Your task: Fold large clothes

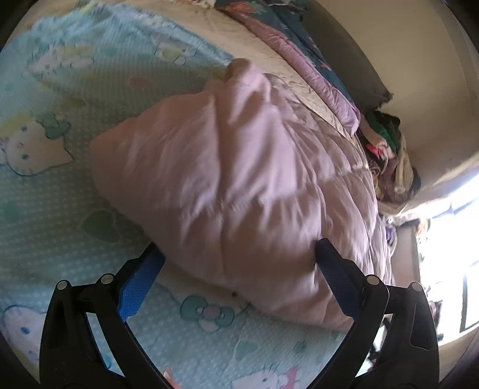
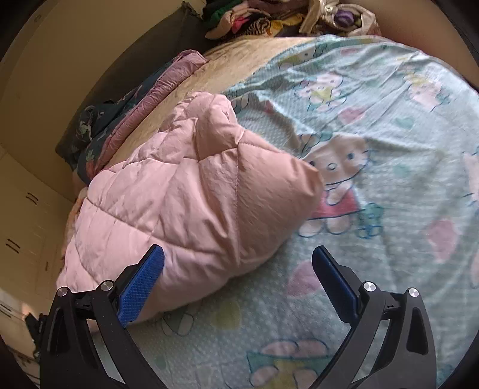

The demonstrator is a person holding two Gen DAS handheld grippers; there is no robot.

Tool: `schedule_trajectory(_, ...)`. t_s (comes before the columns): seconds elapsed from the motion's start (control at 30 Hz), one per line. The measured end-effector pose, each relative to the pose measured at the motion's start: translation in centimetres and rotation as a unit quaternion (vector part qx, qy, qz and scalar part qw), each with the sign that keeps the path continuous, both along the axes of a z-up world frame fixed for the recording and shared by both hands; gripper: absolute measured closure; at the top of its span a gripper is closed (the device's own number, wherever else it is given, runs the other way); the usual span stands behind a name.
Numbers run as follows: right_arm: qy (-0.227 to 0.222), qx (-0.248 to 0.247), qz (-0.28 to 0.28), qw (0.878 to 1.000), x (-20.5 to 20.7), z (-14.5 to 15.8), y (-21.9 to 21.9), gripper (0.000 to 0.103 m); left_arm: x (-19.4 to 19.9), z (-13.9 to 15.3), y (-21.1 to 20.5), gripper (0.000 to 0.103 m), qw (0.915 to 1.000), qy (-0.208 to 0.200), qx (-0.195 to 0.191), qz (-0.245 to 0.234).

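A puffy pink quilted jacket (image 1: pixel 227 185) lies bunched in a thick bundle on a light blue cartoon-print bedsheet (image 1: pixel 60 209). My left gripper (image 1: pixel 239 260) is open, its blue-padded fingers (image 1: pixel 140 281) spread on either side of the jacket's near edge, nothing pinched. In the right wrist view the same jacket (image 2: pixel 185 203) sits left of centre on the sheet (image 2: pixel 389 149). My right gripper (image 2: pixel 238 263) is open just over the jacket's near right corner; its left pad (image 2: pixel 140 287) rests against the fabric and its right finger hangs over bare sheet.
A folded purple and dark floral quilt (image 2: pixel 125 110) lies along the bed's far side by a dark headboard (image 1: pixel 353 68). A heap of mixed clothes (image 2: pixel 269 18) sits at the bed's end. White cupboard doors (image 2: pixel 24 233) stand left; a bright window (image 1: pixel 455 239) glares right.
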State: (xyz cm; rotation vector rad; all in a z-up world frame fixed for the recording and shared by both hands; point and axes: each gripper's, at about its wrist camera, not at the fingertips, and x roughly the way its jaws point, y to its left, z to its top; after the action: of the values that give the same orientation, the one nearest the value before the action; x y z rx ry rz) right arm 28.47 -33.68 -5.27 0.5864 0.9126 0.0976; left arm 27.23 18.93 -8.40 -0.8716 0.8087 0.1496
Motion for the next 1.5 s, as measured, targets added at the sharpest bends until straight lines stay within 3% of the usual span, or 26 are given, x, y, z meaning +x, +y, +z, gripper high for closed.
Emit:
schedule_trajectory(0.27, -0.005, 0.018, 0.001, 1.000, 2.6, -0.9, 0.3, 0.004, 2.5, -1.5, 0.7, 0.008, 0.9994, -0.005, -0.030, 0.017)
schedule_trajectory(0.67, -0.012, 0.045, 0.005, 0.999, 5.5, -2.6, 0.5, 0.005, 3.8, -1.7, 0.7, 0.008, 0.9993, -0.027, -0.011, 0.025)
schedule_trajectory(0.77, -0.017, 0.038, 0.021, 0.999, 6.0, -2.5, 0.8, 0.018, 3.9, -1.4, 0.5, 0.012, 0.9994, -0.029, 0.002, 0.019)
schedule_trajectory(0.93, -0.039, 0.025, 0.054, 0.997, 6.2, -1.3, 1.8, 0.049, 3.9, 0.3, -0.4, 0.036, 0.9972, -0.036, 0.065, 0.002)
schedule_trajectory(1.0, -0.051, 0.006, 0.068, 0.996, 6.2, -0.6, 2.3, 0.054, 4.1, 1.2, -0.9, 0.044, 0.9953, -0.037, 0.090, -0.007)
schedule_trajectory(1.2, -0.078, -0.053, 0.098, 0.991, 6.1, 1.3, 3.7, 0.063, 4.6, 3.5, -2.7, 0.056, 0.9831, -0.038, 0.176, -0.036)
schedule_trajectory(1.5, -0.107, -0.121, 0.132, 0.978, 6.0, 4.6, 5.8, 0.069, 5.5, 5.5, -3.7, 0.064, 0.9748, -0.042, 0.213, -0.053)
